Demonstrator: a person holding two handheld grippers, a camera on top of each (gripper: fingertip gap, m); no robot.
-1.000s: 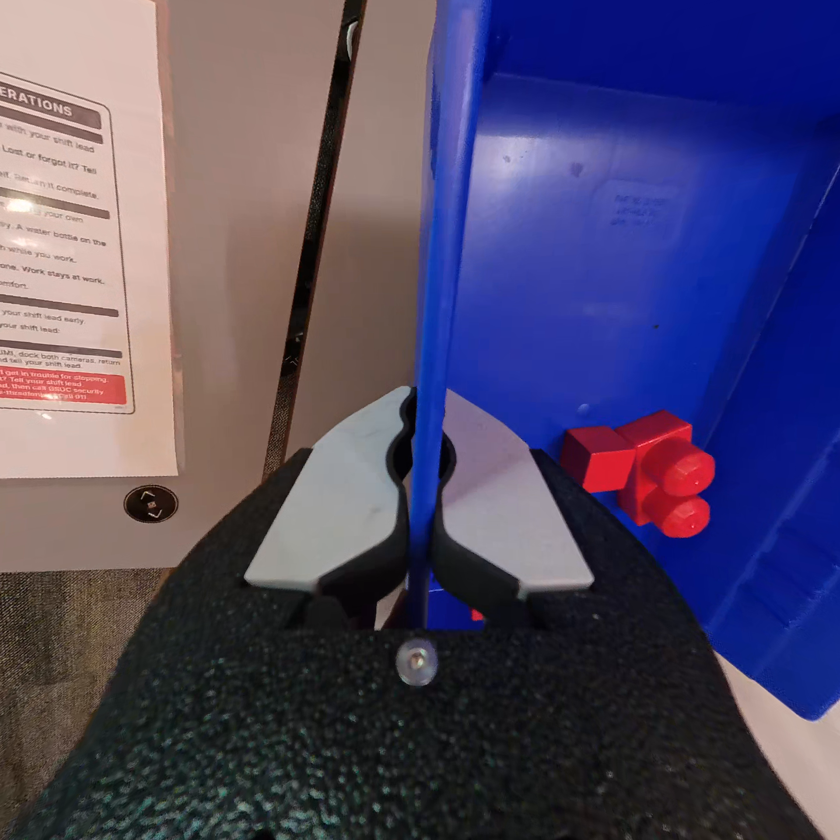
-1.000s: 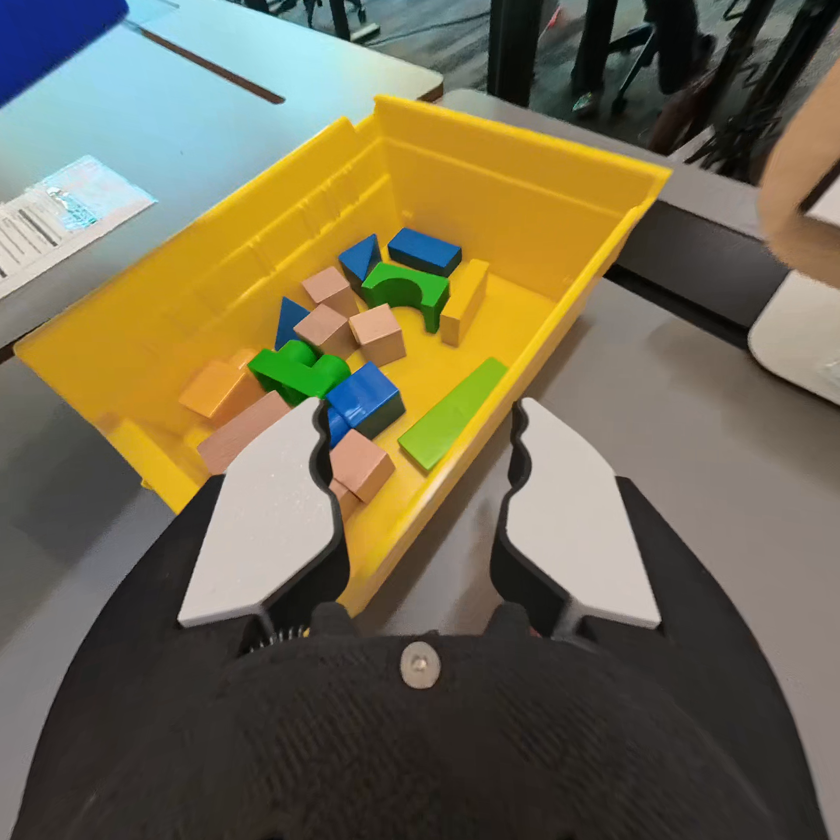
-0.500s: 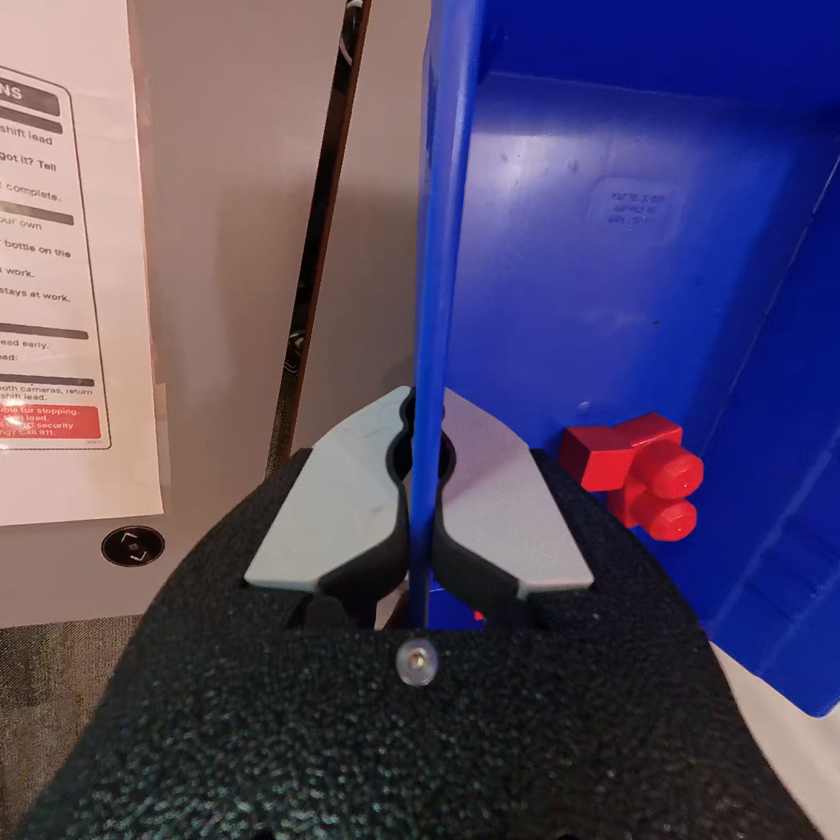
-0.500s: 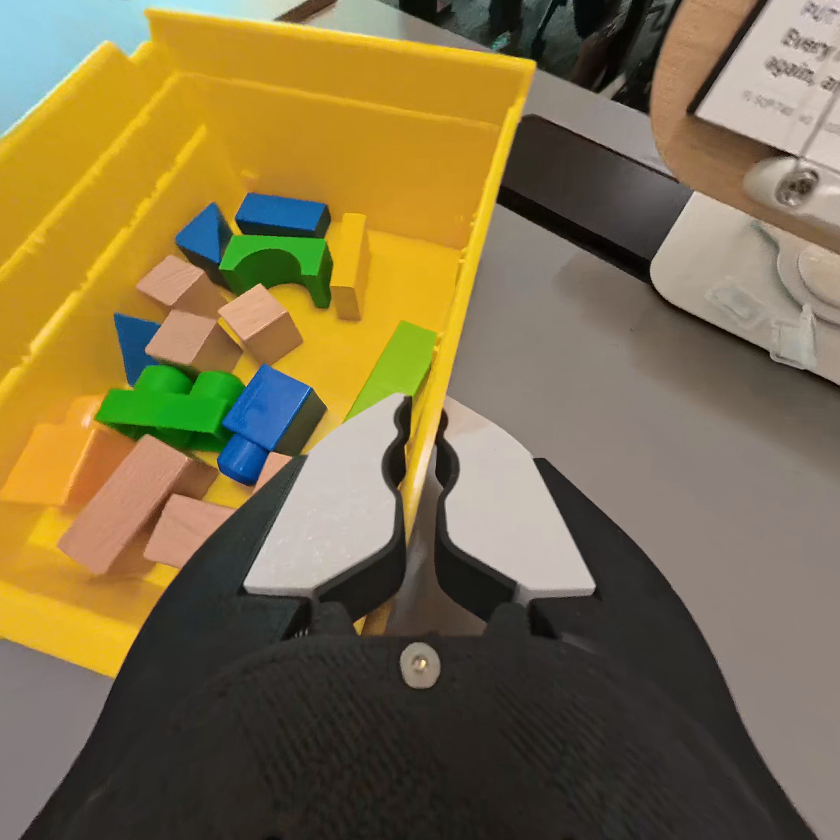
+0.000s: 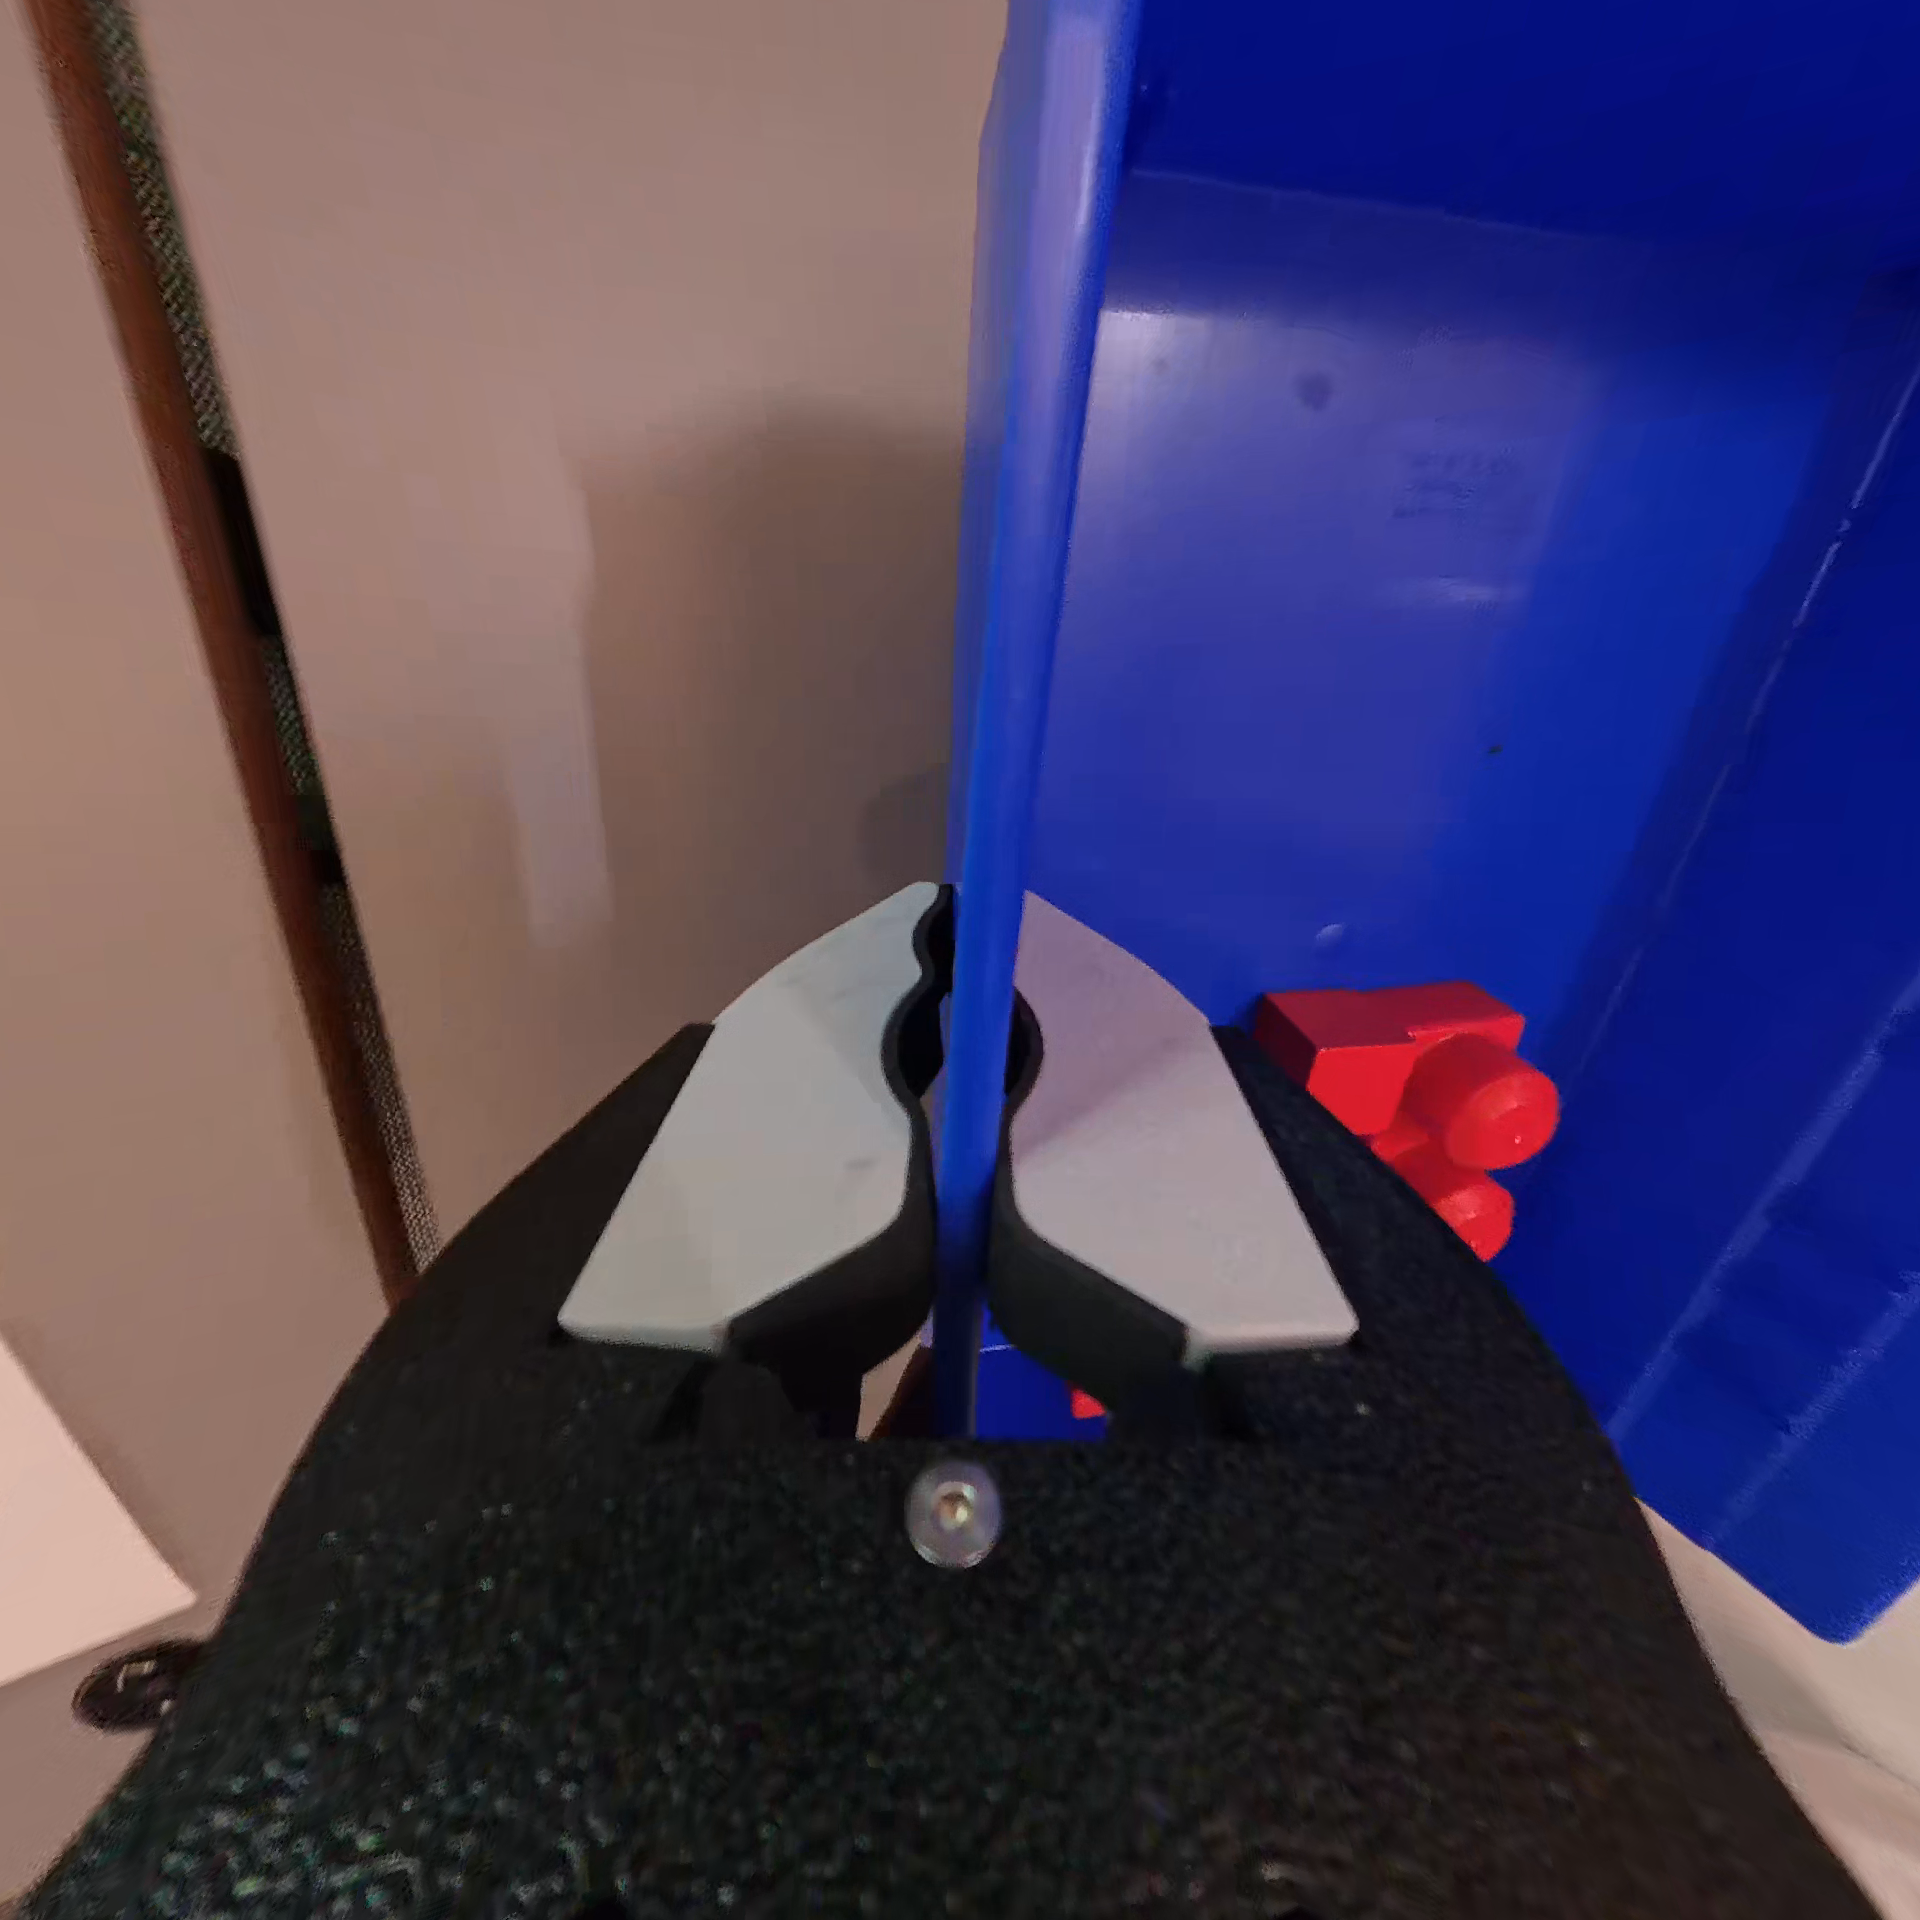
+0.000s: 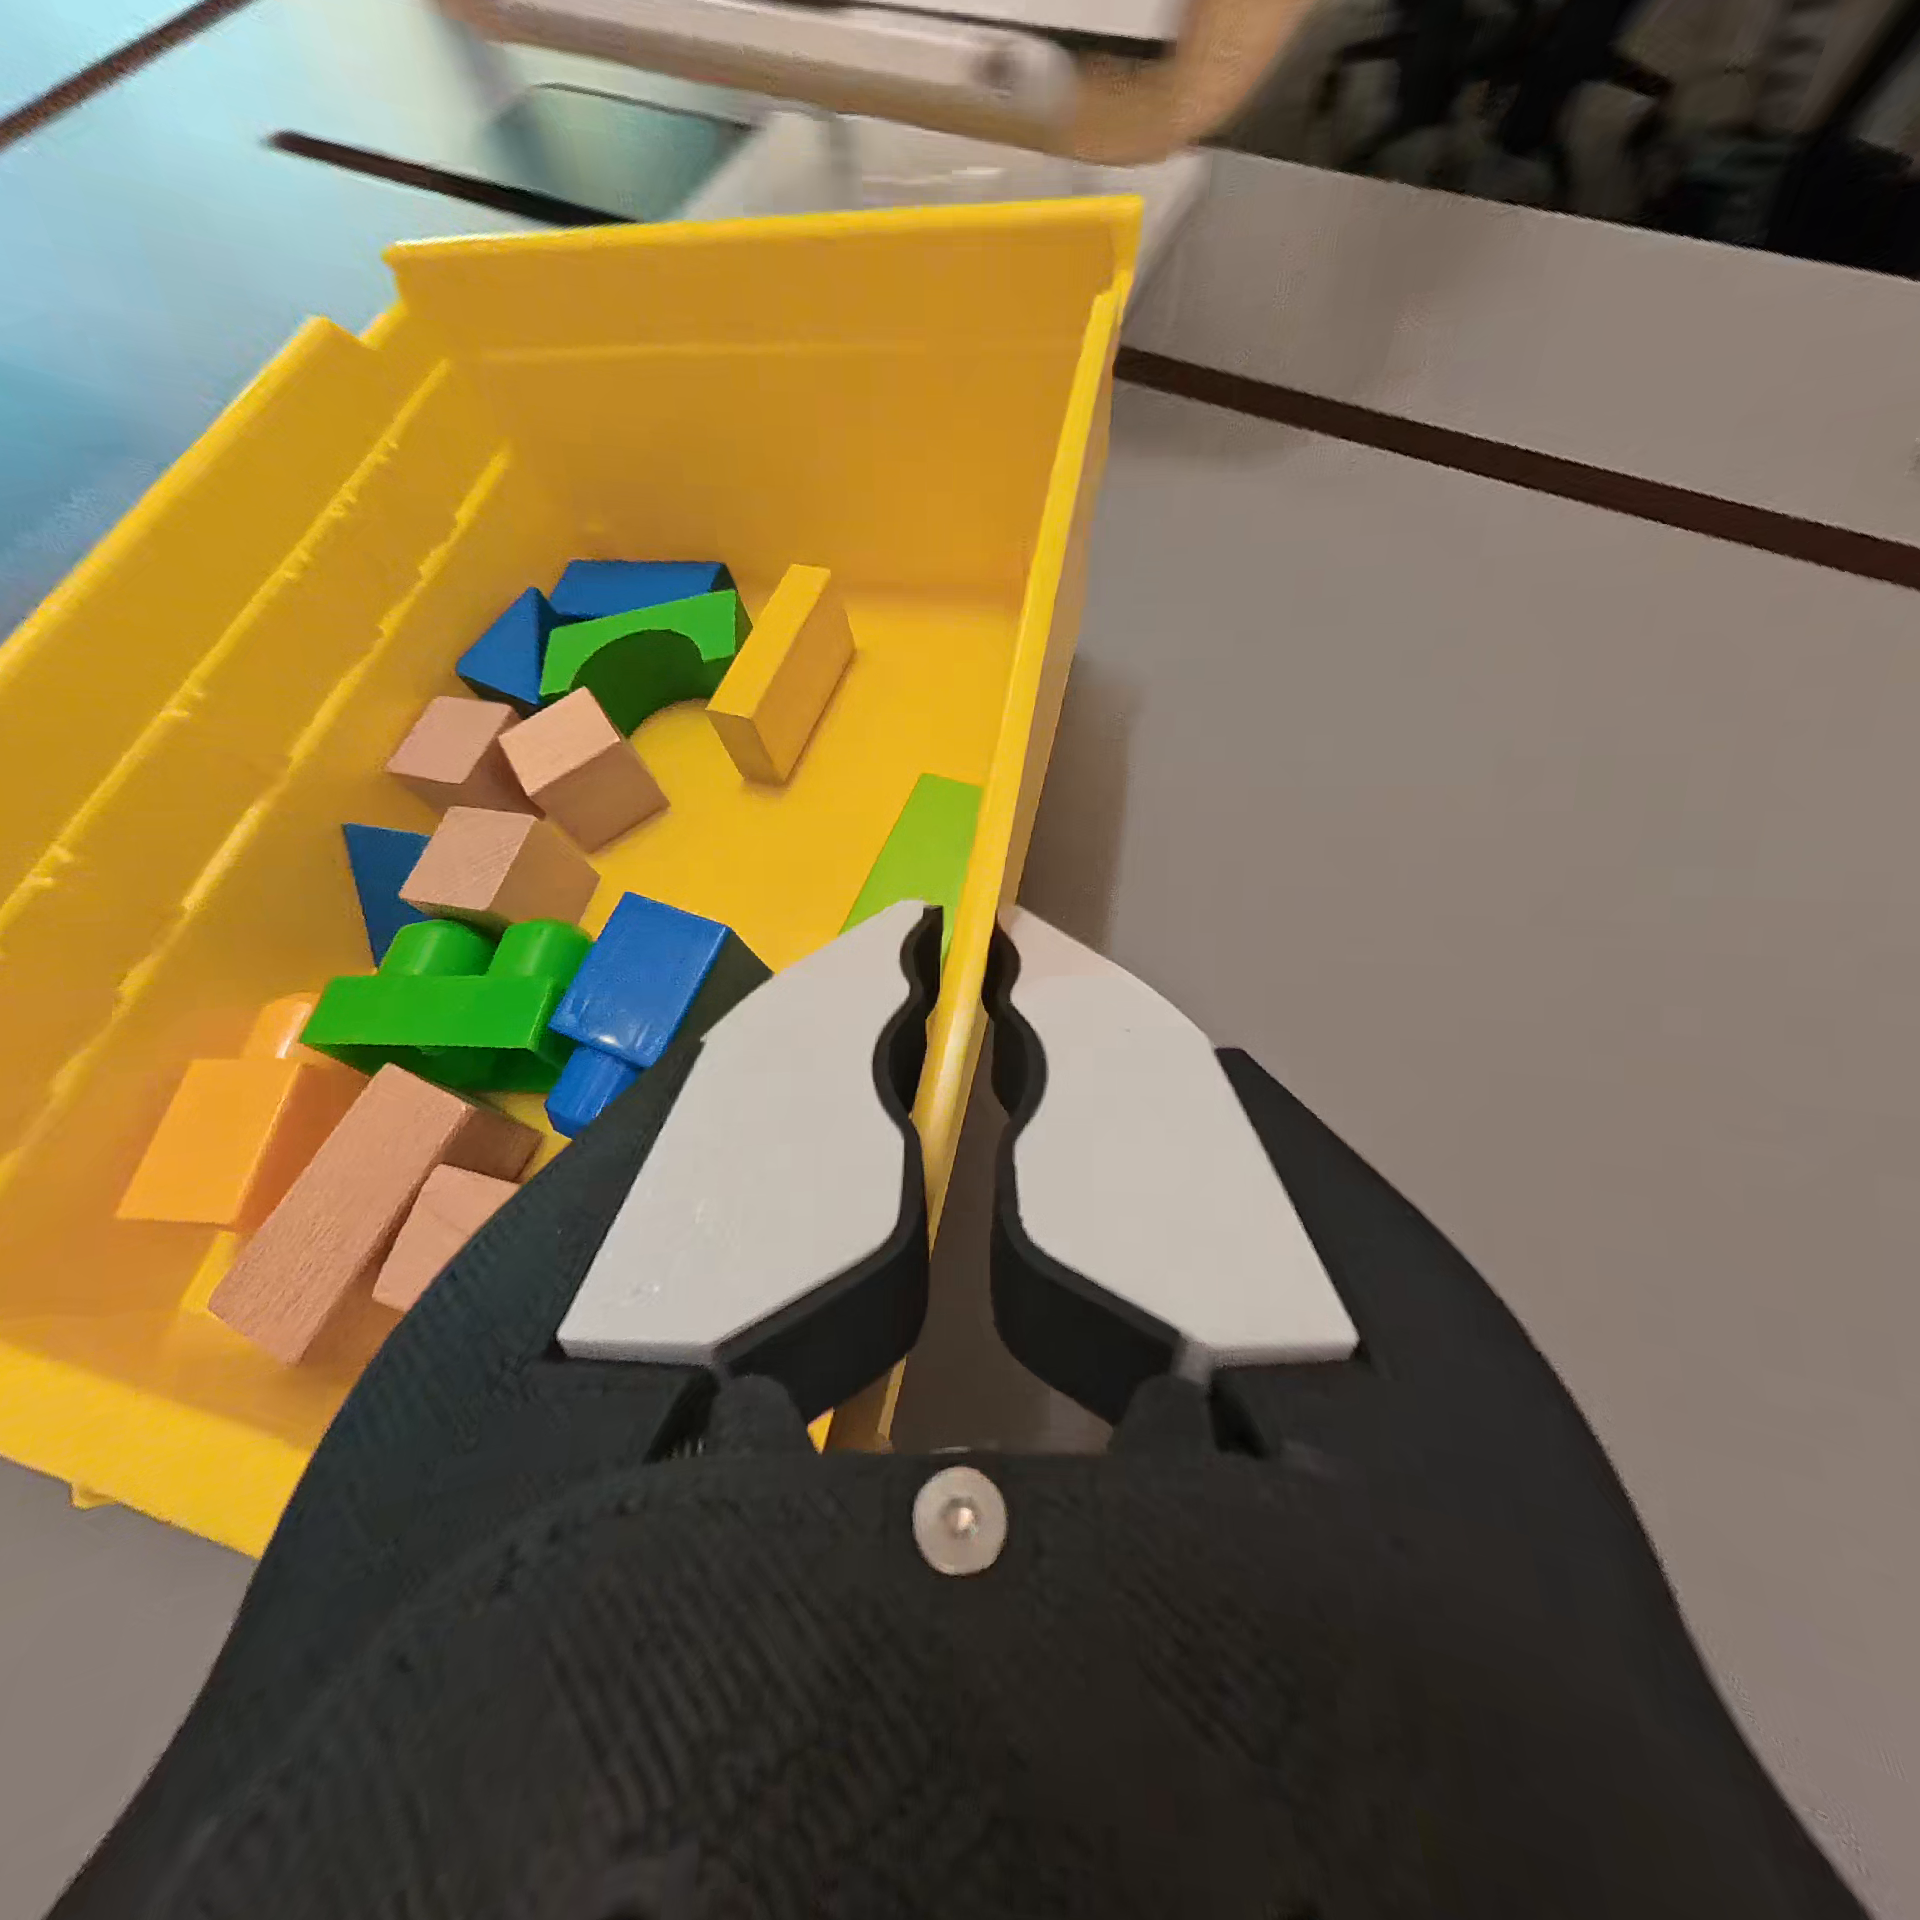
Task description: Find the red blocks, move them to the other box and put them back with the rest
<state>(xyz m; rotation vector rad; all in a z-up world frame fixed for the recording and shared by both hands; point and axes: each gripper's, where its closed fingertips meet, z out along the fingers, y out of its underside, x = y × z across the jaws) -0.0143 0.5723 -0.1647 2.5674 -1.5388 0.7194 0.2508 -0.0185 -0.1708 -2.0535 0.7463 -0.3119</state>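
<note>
I see a grey desk (image 6: 1507, 831) with a dark seam. My left tool (image 5: 971, 904) pinches the blue box (image 5: 1351, 623) wall; red blocks (image 5: 1423, 1081) sit inside. My right tool (image 6: 961, 925) pinches the yellow box (image 6: 727, 364) wall, right side.

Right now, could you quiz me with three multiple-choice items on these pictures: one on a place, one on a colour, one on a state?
1. Where do the red blocks lie?
A. Inside the blue box
B. On the table
C. In the yellow box

2. What colour is the arch-shaped block?
A. Red
B. Green
C. Orange

3. How is the right tool?
A. Wide open
B. Gripping a block
C. Shut on the yellow box's side wall

Answers: 1 A, they rest against the blue wall; 2 B, it is green; 3 C, its fingers clamp the yellow wall.
</note>
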